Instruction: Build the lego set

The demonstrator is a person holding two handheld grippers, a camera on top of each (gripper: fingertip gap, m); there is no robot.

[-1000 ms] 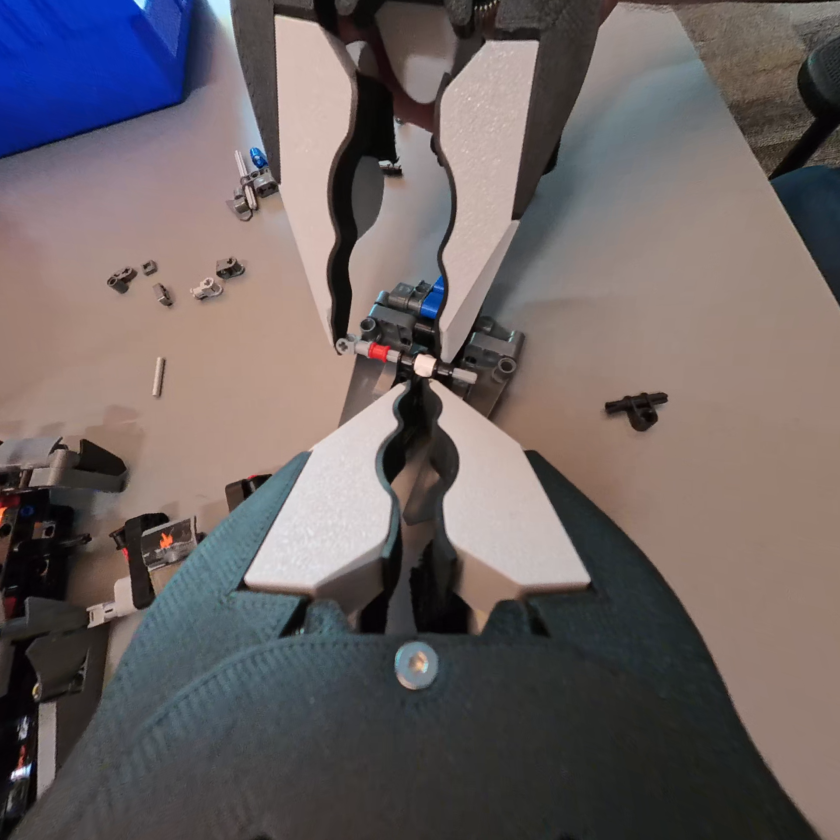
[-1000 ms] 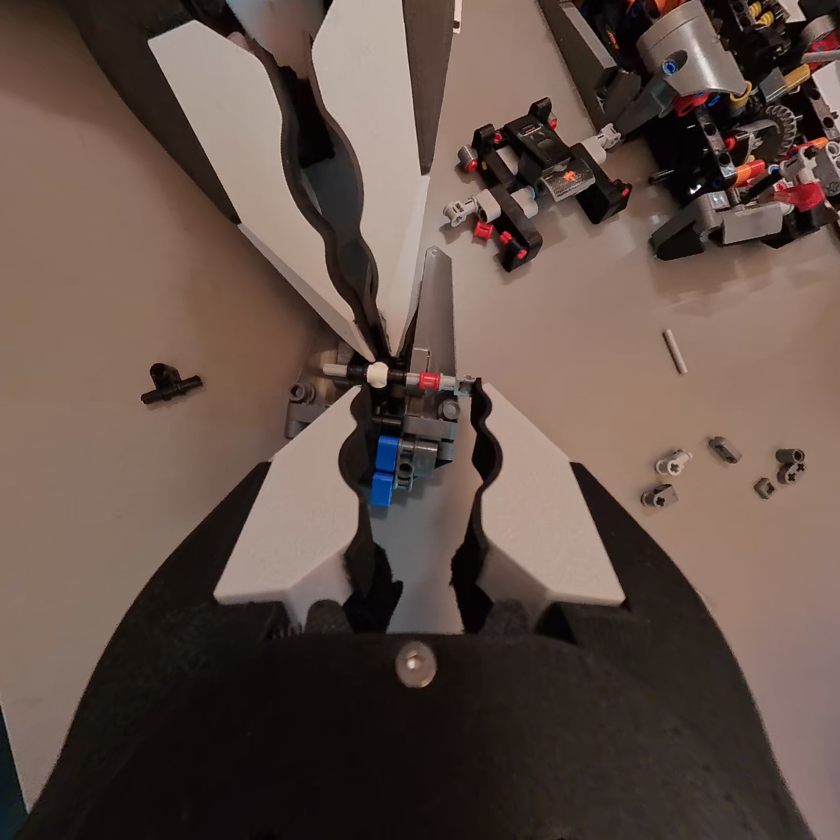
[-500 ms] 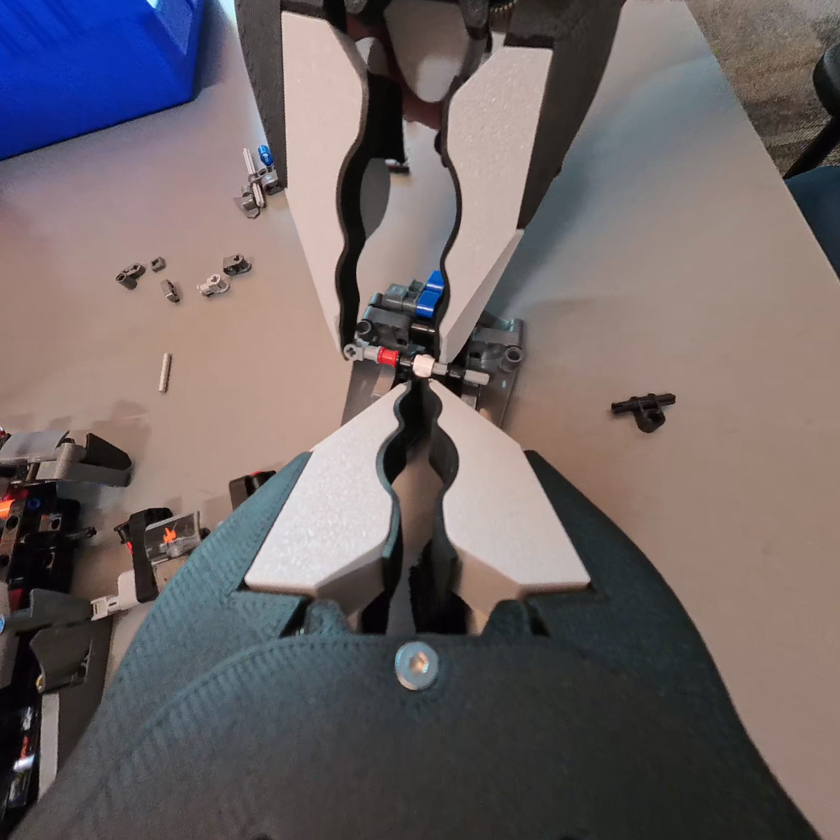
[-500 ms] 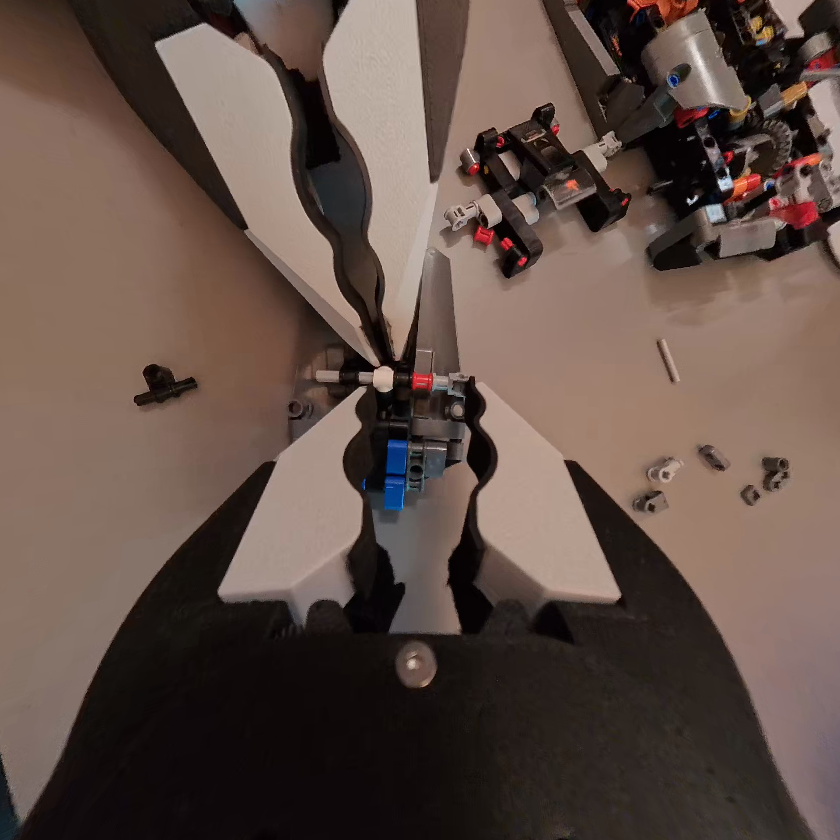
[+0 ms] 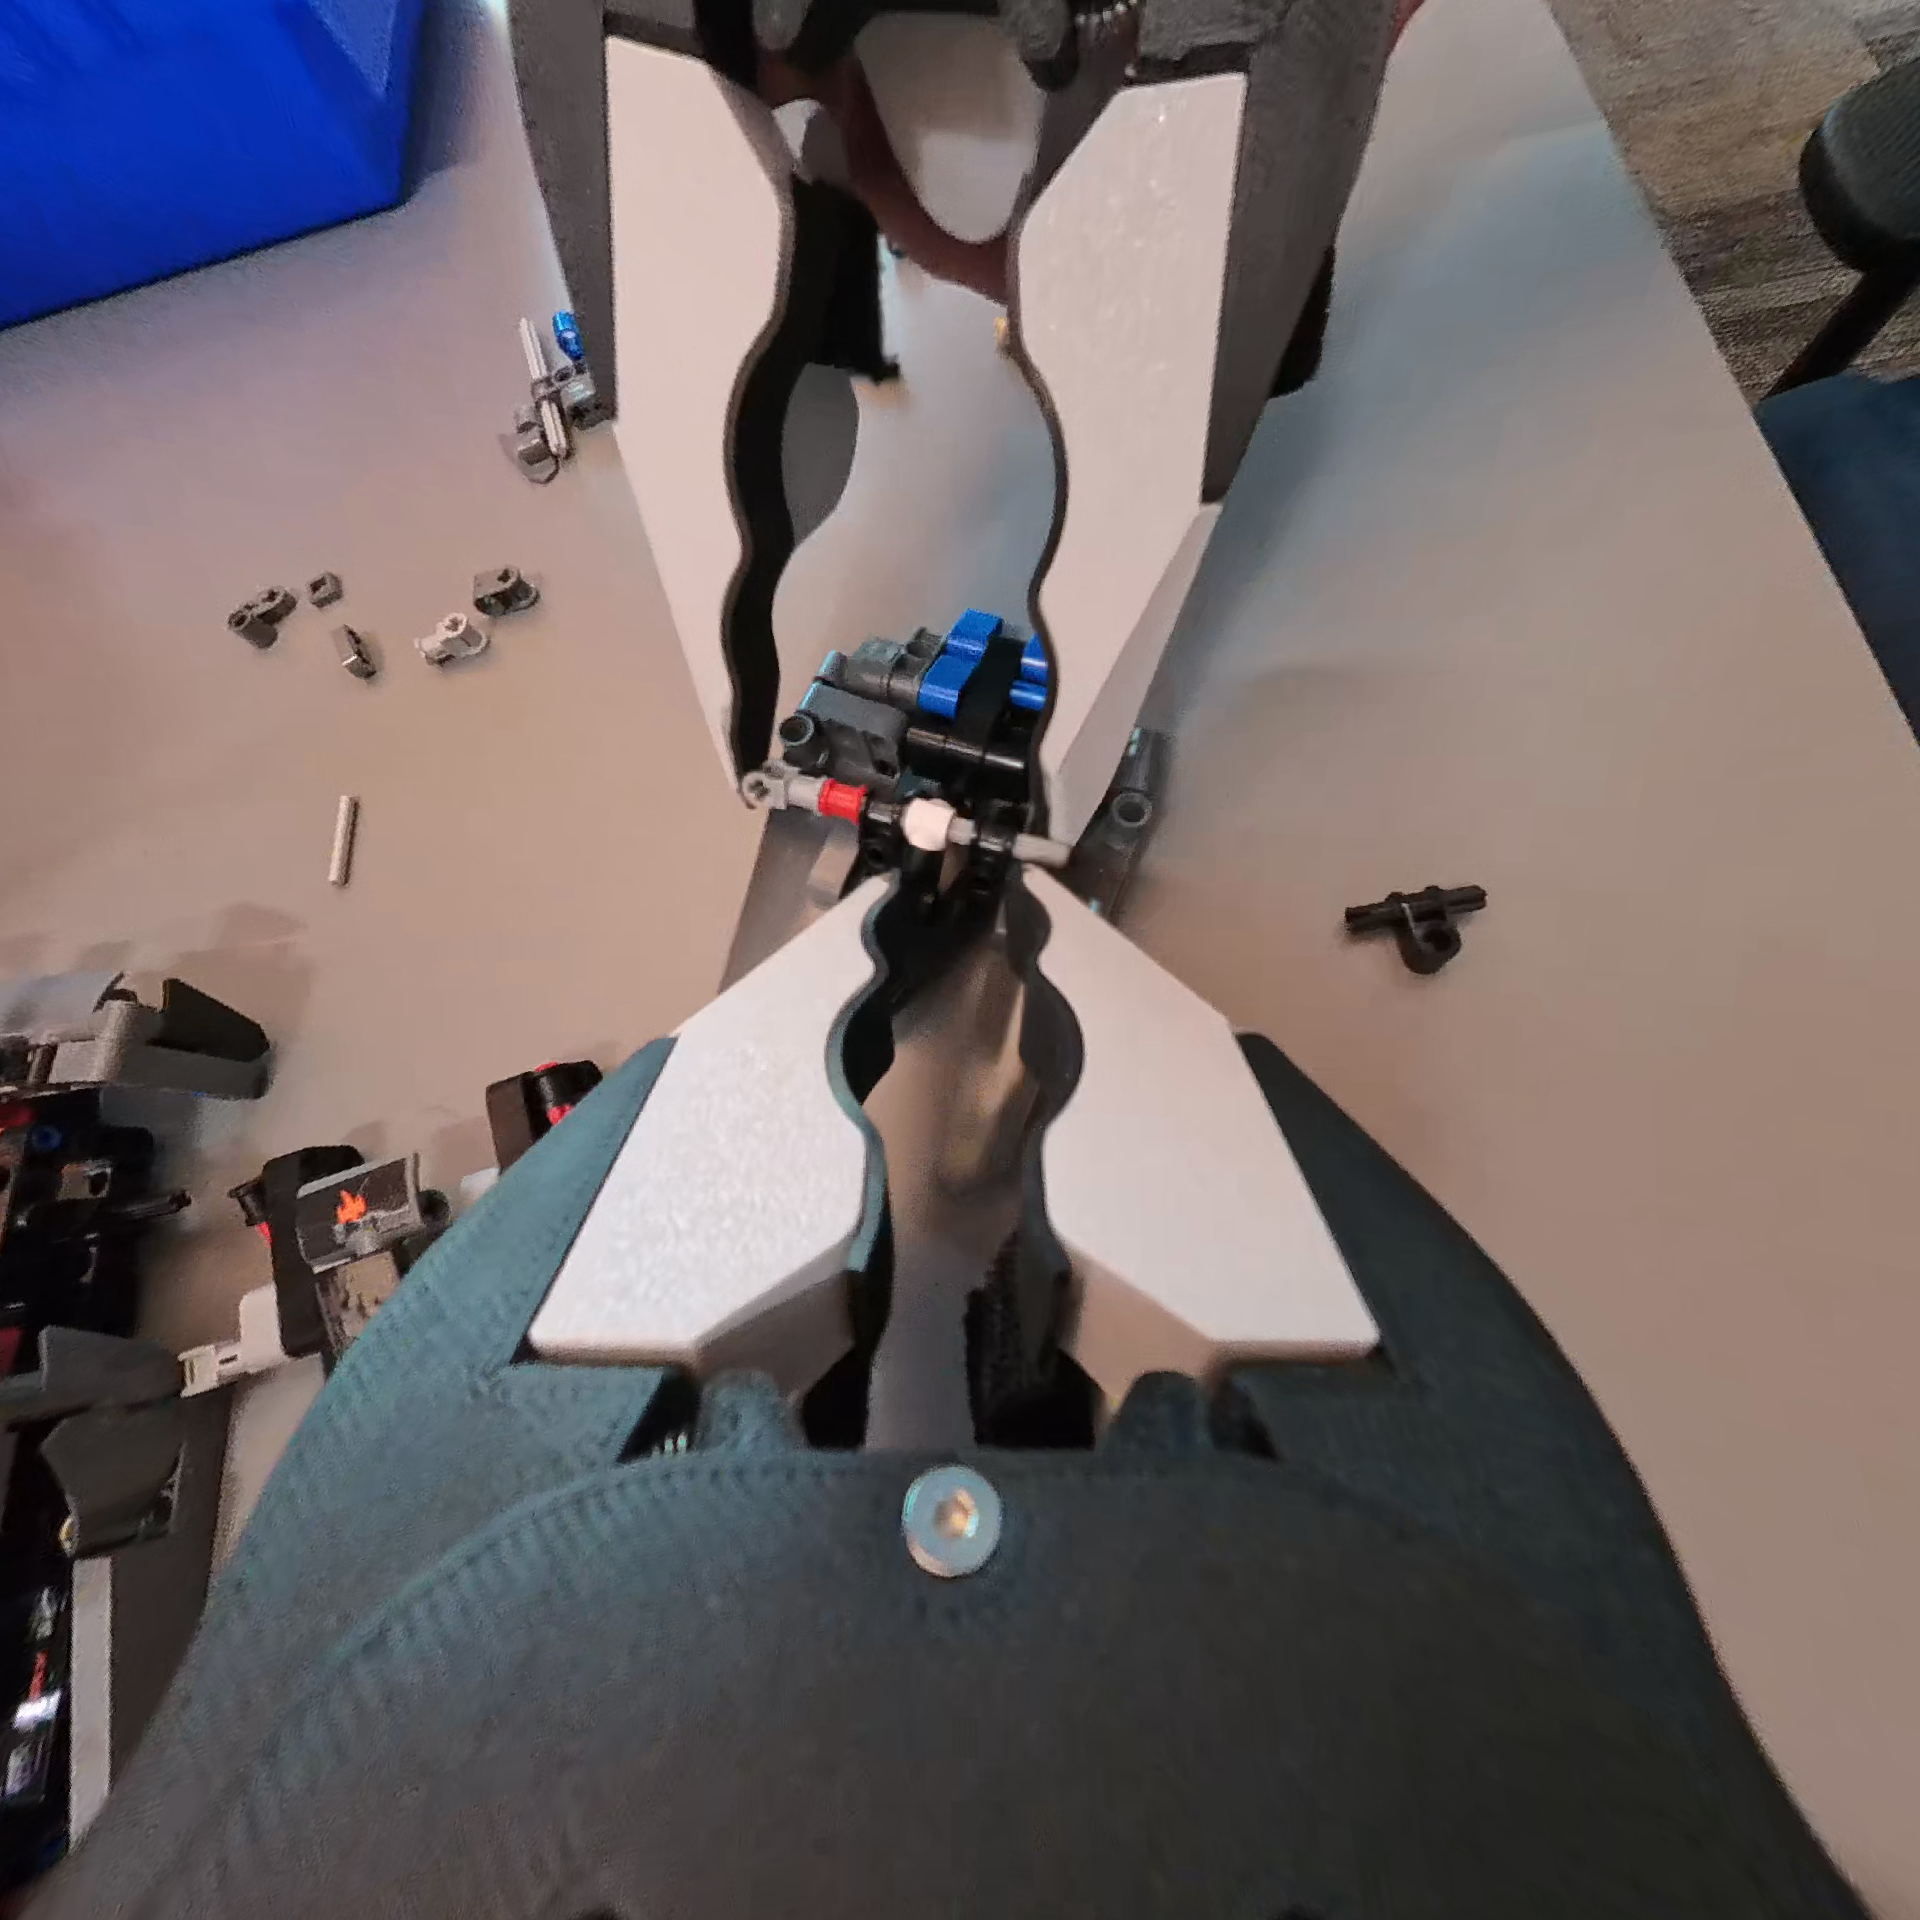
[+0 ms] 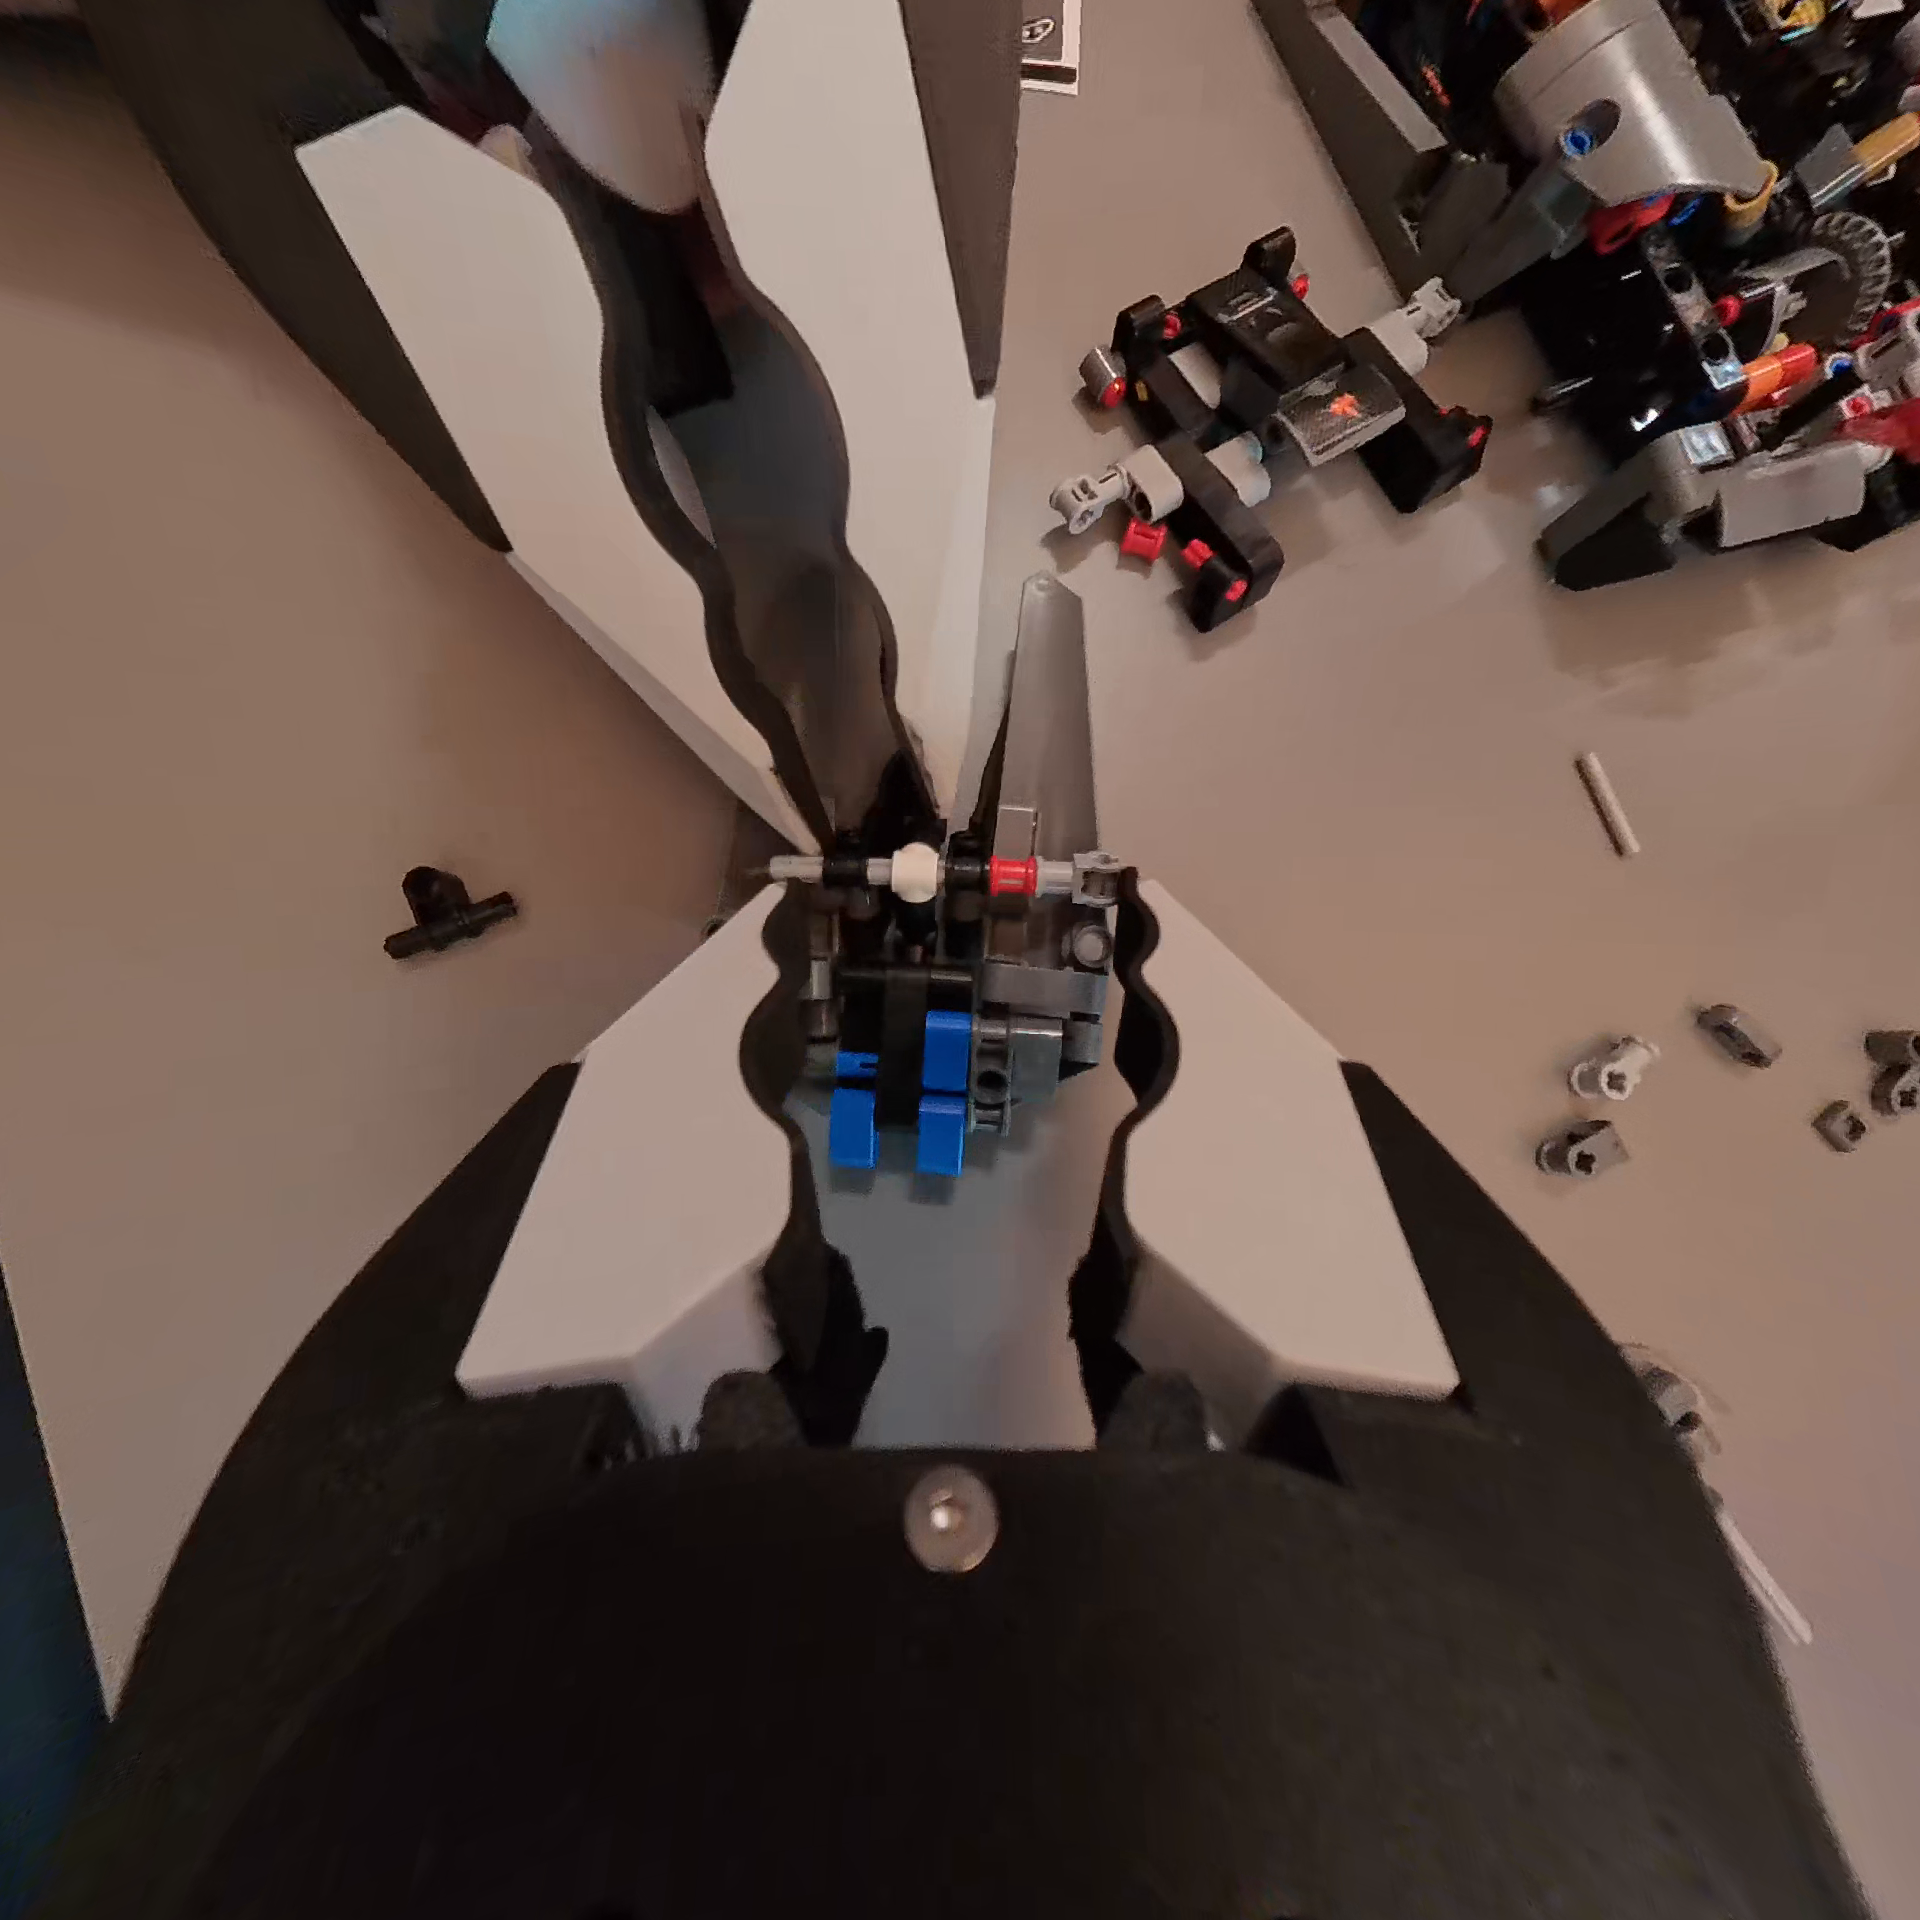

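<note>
A small lego assembly (image 6: 935,1039) of black, grey and blue pieces sits on a grey wedge plate (image 6: 1049,717). A thin axle with a red bush and a white ball (image 6: 914,871) crosses its front. My right gripper (image 6: 951,909) is shut on the assembly's two sides. My left gripper (image 5: 951,883) faces it, its jaws a little apart astride the black connector at the white ball. In the left wrist view the assembly (image 5: 914,717) sits between the right gripper's fingers (image 5: 1101,623).
A black T-shaped pin (image 5: 1413,920) lies apart on the table. Several small grey connectors (image 6: 1605,1070) and a loose grey axle (image 6: 1605,800) lie nearby. A black sub-build (image 6: 1278,416) and the large model (image 6: 1662,208) stand beyond. A blue bin (image 5: 187,135) stands far left. The grippers are tip to tip, or close to it.
The left gripper's jaws have parted from nearly closed to a small gap. The right gripper has slid forward along the assembly and closed on its sides.
</note>
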